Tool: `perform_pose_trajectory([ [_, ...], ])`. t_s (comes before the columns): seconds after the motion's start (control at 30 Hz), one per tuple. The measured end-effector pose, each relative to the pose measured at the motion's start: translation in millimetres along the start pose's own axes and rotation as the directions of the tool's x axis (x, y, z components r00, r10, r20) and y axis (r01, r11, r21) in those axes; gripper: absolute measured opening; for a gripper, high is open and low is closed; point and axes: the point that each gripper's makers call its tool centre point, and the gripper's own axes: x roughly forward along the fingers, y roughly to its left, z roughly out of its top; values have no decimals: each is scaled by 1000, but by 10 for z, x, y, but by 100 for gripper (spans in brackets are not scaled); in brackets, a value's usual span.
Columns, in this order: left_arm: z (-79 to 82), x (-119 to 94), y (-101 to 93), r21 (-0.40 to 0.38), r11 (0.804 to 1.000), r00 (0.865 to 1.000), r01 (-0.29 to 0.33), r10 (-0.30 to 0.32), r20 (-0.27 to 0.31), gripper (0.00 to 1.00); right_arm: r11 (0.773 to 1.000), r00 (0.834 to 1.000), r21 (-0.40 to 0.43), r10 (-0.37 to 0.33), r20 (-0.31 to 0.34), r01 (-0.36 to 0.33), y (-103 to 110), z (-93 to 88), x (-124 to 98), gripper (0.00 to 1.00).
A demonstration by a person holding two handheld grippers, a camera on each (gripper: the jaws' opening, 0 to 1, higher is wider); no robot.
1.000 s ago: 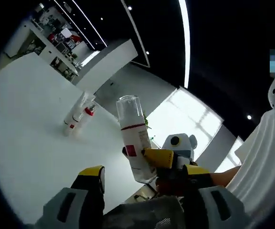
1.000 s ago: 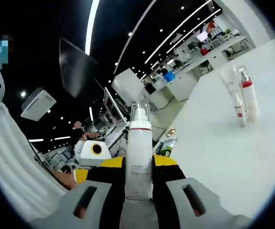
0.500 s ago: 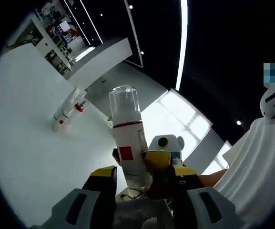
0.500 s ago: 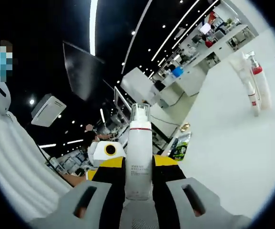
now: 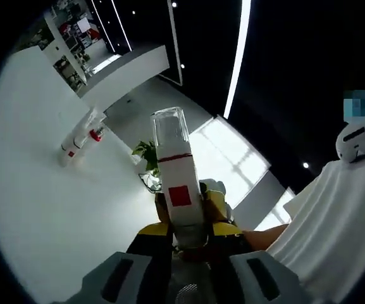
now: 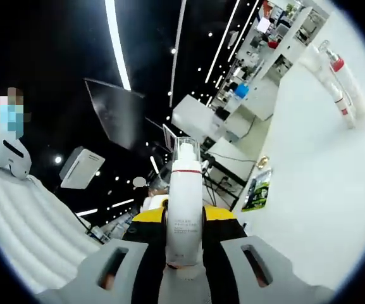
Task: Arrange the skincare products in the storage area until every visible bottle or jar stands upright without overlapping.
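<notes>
Left tool point(image 5: 183, 235): jaws flanking the white bottle point(image 5: 177, 187); grip unclear.
Right tool point(image 6: 184, 233): clamping the bottle's lower body (clear cap pointing away).
Desk point(image 6: 315, 183): carrying two more bottles point(image 6: 337, 79), standing well apart from the tools.

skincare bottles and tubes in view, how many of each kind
Pump bottle with clear cap, held in the jaws: 1
Bottle with red collar, on the white table: 1
White tube beside it: 1
Total: 3
</notes>
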Motion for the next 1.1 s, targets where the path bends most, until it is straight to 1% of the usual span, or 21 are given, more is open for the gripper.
perform_pose_trajectory([
  [0.03, -3, -8, 0, 3, 1000, 1000, -3, 3, -7, 20, 1000, 1000, -13, 0, -11, 0, 13, -17, 9, 19],
  [0.1, -17, -20, 74, 57, 997, 998, -58, 59, -13, 20, 995, 998, -84, -52, -39, 48, -80, -47, -3, 20],
  [0.17, -46, -7, 101, 73, 994, 996, -78, 80, -24, 19, 993, 997, -99, -63, -52, 57, -106, -57, -4, 20],
  [0.27, -62, -18, 214, 103, 984, 988, -147, 151, -36, 19, 980, 987, -158, -137, -82, 123, -201, -91, 5, 21],
  [0.33, -50, -50, 285, 136, 971, 978, -198, 204, -33, 18, 965, 978, -205, -184, -94, 162, -254, -101, 12, 22],
  [0.37, -56, -78, 337, 133, 963, 969, -236, 243, -36, 18, 956, 969, -216, -224, -99, 199, -305, -107, 9, 22],
  [0.4, -58, -82, 368, 138, 957, 964, -255, 262, -35, 18, 948, 964, -230, -249, -98, 221, -335, -104, 8, 22],
  [0.43, -44, -98, 414, 160, 945, 955, -286, 294, -28, 18, 930, 956, -273, -278, -92, 244, -369, -86, 1, 22],
  [0.5, -87, -109, 470, 183, 931, 943, -314, 328, -49, 18, 908, 943, -328, -312, -119, 260, -395, -120, 1, 22],
  [0.53, -95, -103, 485, 195, 924, 938, -328, 343, -51, 18, 902, 939, -339, -322, -123, 265, -404, -127, 8, 22],
  [0.57, -112, -120, 529, 218, 910, 925, -354, 375, -61, 18, 896, 933, -346, -337, -126, 277, -430, -129, 3, 22],
  [0.6, -117, -126, 544, 225, 904, 921, -362, 385, -64, 18, 891, 930, -352, -347, -121, 286, -442, -118, 2, 21],
  [0.63, -173, -147, 591, 231, 895, 907, -381, 410, -93, 18, 890, 934, -350, -344, -99, 291, -440, -67, -5, 21],
  [0.67, -193, -143, 607, 235, 892, 902, -387, 419, -103, 18, 893, 934, -339, -345, -88, 298, -441, -40, -10, 21],
  [0.73, -216, -158, 658, 272, 868, 882, -415, 457, -114, 18, 896, 933, -310, -353, -64, 318, -461, 30, -36, 20],
  [0.8, -272, -174, 713, 306, 848, 860, -433, 491, -142, 18, 888, 924, -307, -377, -60, 343, -511, 58, -72, 19],
  [0.83, -293, -178, 729, 317, 841, 851, -439, 502, -152, 18, 885, 920, -307, -387, -66, 350, -524, 53, -80, 19],
  [0.9, -329, -188, 768, 359, 817, 830, -451, 532, -168, 18, 880, 913, -309, -400, -77, 360, -547, 27, -94, 20],
  [0.93, -360, -170, 758, 357, 821, 829, -447, 530, -181, 18, 878, 908, -306, -411, -84, 369, -566, -1, -97, 20],
  [1.0, -378, -164, 756, 391, 808, 820, -441, 540, -190, 18, 874, 903, -304, -422, -86, 380, -588, -28, -103, 20],
  [1.1, -378, -174, 756, 382, 810, 818, -445, 541, -193, 18, 875, 901, -296, -424, -85, 384, -584, -30, -127, 19],
])
